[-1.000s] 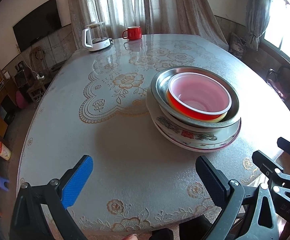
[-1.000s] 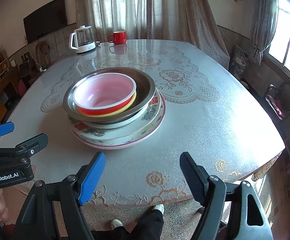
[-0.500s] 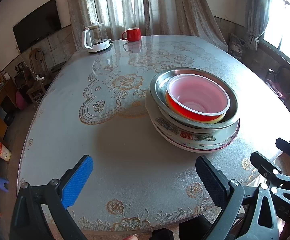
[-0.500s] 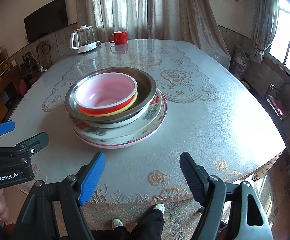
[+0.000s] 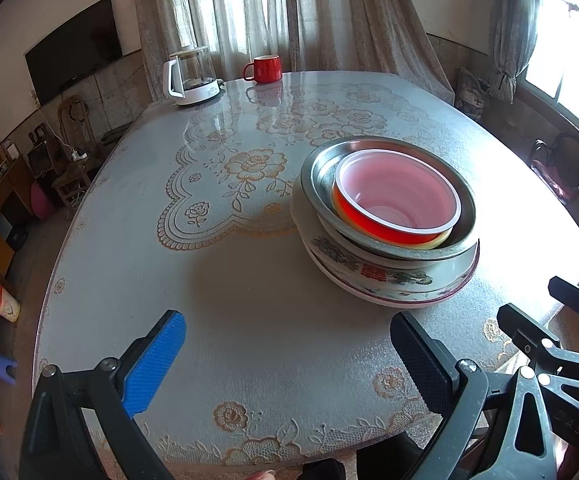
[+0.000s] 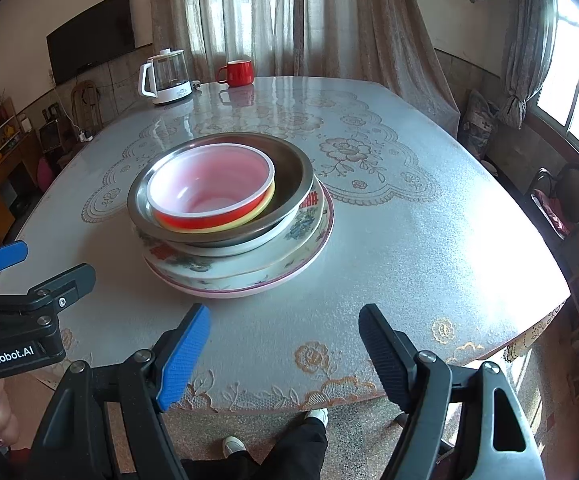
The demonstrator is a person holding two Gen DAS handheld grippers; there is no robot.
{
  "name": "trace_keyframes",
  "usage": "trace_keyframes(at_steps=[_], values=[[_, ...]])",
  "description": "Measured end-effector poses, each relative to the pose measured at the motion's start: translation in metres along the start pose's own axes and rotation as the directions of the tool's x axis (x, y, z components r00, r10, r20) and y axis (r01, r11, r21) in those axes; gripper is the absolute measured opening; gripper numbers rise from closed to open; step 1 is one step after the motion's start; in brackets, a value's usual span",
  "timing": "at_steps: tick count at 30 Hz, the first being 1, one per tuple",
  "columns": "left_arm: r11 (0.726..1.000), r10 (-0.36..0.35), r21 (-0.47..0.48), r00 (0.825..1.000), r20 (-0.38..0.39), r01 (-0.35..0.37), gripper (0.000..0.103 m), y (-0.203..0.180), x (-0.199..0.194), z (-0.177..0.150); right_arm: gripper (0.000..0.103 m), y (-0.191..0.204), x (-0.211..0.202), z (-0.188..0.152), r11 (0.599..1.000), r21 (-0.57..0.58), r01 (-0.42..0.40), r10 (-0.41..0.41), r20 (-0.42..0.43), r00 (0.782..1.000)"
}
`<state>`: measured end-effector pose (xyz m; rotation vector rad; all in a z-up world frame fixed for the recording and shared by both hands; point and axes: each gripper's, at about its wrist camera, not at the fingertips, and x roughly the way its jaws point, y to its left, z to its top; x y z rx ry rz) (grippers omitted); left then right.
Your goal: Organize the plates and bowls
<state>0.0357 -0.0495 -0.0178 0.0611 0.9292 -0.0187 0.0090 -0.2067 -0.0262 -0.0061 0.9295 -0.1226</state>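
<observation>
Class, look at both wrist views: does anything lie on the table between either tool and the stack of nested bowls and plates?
Nothing visible does. Only bare tablecloth lies between the right tool, the left tool and the stack. The kettle and red mug stand beyond it, at the far edge.

Lace-patterned table [image 5: 249, 340] with stacked dishes [image 5: 389, 280], kettle [image 5: 189, 78], red mug [image 5: 265, 69].

Nested bowls [image 6: 213, 196] atop stacked plates [image 6: 289, 268]
</observation>
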Motion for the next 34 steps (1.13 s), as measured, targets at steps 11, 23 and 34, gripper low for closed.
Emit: trace_keyframes(at_steps=[11,23,34], values=[[1.0,0.0,-0.002,1.0,0.003,0.0,0.103,0.002,0.002,0.002,0.078,0.003,0.002,0.002,1.0,-0.005,0.002,-0.002,-0.001,1.0],[1.0,-0.013,-0.006,1.0,0.001,0.013,0.103,0.003,0.009,0.007,0.078,0.005,0.005,0.005,1.0,-0.015,0.004,-0.004,-0.005,1.0],[1.0,-0.022,0.005,1.0,0.008,0.022,0.103,-0.002,0.012,0.011,0.078,0.0,0.01,0.008,1.0,-0.011,0.01,-0.01,-0.013,1.0]])
